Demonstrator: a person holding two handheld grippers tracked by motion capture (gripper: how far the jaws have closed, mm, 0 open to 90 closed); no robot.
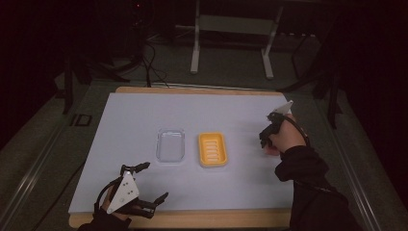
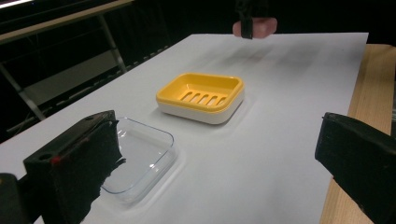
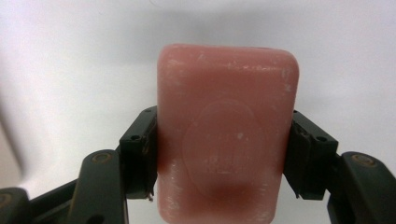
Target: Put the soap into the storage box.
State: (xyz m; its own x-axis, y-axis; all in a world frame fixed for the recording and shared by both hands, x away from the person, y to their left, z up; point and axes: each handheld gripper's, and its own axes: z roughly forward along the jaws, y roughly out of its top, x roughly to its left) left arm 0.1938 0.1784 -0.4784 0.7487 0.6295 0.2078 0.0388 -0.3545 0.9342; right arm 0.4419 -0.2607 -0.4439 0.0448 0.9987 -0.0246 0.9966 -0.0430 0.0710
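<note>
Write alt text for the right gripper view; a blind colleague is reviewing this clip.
A pink bar of soap is clamped between the two black jaws of the right claw, one jaw pressing each long side. Behind it lies a plain white table surface.

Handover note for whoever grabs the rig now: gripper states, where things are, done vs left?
Right hand-held gripper: shut on the pink soap bar, over the white mat's right side.
Left hand-held gripper: open, holding nothing, at the near-left edge.
Yellow soap dish and clear lid sit side by side mid-mat, both with nothing in them.
Done: soap gripped.
Left, probably: soap into dish, perhaps lid on.
</note>
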